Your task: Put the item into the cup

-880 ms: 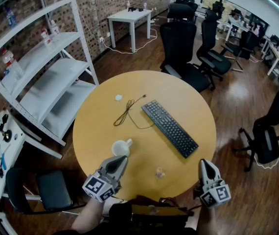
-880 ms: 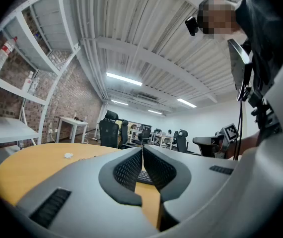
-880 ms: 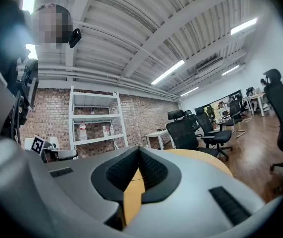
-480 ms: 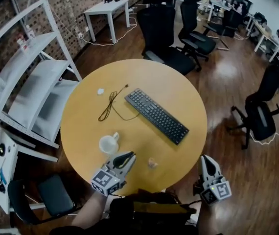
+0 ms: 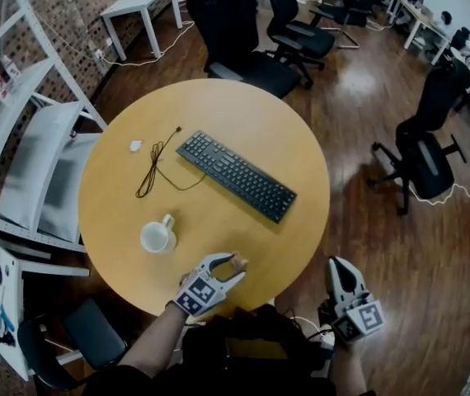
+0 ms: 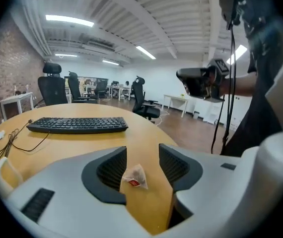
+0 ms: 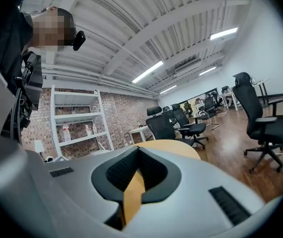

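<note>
A small pyramid tea bag with a red tag lies on the round wooden table near its front edge. My left gripper is open, with its jaws on either side of the bag and the pads not pressing on it. In the head view the tea bag sits at the tips of the left gripper. The white cup stands upright to the left of it, apart. My right gripper is shut and empty, off the table's right edge; through the right gripper only the table shows.
A black keyboard lies across the middle of the table, with a dark cable and a small white thing at far left. White shelving stands left of the table. Black office chairs stand beyond it.
My left gripper has moved right, away from the cup, to the tea bag, and its jaws now stand open around it. The right gripper stays beside the table.
</note>
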### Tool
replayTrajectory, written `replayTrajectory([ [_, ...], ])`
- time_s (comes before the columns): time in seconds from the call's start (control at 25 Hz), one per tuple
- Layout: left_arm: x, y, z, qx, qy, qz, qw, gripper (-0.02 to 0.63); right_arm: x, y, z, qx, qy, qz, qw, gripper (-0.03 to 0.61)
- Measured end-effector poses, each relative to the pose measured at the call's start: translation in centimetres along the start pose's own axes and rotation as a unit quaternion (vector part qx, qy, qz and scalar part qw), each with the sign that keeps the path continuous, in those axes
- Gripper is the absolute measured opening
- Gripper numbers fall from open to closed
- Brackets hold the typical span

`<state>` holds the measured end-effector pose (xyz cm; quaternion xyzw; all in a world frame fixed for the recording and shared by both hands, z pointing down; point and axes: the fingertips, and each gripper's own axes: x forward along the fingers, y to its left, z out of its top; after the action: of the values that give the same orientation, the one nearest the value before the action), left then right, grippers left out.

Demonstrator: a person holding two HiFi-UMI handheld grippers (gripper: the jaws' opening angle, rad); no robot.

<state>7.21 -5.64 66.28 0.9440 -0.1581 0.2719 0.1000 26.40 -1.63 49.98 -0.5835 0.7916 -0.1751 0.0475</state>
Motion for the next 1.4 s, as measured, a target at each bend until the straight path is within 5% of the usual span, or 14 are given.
replayTrajectory([
  [0.44,3.4,0.3,-3.7,-0.007,0.075,0.008,0.9971,0.199,-1.6,-1.8,-0.4,-0.004,0.010,-0.003,1.000,0.006],
  [0.6,3.1,1.0,-3.5,-0.040,0.073,0.026,0.9962,0.006,-1.0,-1.5,-0.8,-0.006,0.017,0.017,1.000,0.006],
  [0.68,2.8,0.9,-3.2,-0.059,0.069,0.028,0.9955,0.003,-0.6,-1.1,-1.0,-0.006,0.023,0.027,0.999,0.006],
  [0.96,-1.8,2.9,-0.2,-0.102,-0.002,0.071,0.9922,0.003,1.8,0.7,-1.3,-0.013,0.032,0.068,0.997,0.006],
  [1.12,-7.4,6.4,1.8,-0.131,-0.066,0.132,0.9803,0.003,5.2,2.5,-1.5,-0.023,0.041,0.106,0.993,0.006],
  [1.4,-16.4,11.3,3.3,-0.099,-0.103,0.225,0.9639,0.003,12.0,9.5,-0.5,-0.048,0.039,0.194,0.979,0.007],
])
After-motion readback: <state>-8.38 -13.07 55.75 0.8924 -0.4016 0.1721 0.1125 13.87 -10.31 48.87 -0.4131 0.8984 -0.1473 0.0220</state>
